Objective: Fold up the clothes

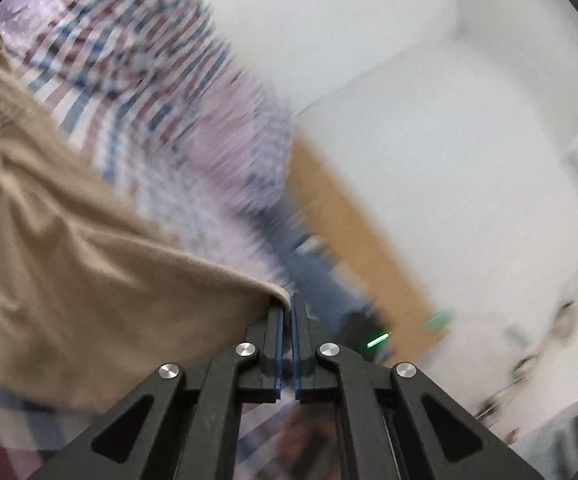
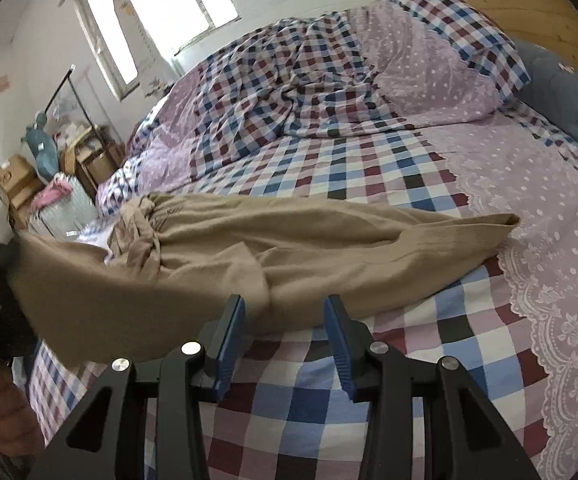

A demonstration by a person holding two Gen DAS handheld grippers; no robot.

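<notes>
Item: tan garment [image 2: 289, 248], mid-frame, sprawled unfolded on checked bedspread [image 2: 389, 184]. Left gripper [image 1: 287, 308] clenched on one hem corner, lifted at lower left. Right gripper [image 2: 285, 312] spread, empty, just beside cloth. Folding barely begun; all folds remain.

Bed [image 2: 389, 380]: covered by a checked sheet in blue, maroon, white and lilac, with a lilac dotted panel edged in white lace along one side. Wooden headboard [image 2: 537, 12] at the far end.

Lying on it:
- tan trousers [image 2: 309, 248], stretched across the near part, one end lifted off the sheet;
- crumpled checked quilt [image 2: 289, 92];
- matching pillow [image 2: 441, 64];
- blue-grey cushion [image 2: 569, 100] beside the pillow.
</notes>
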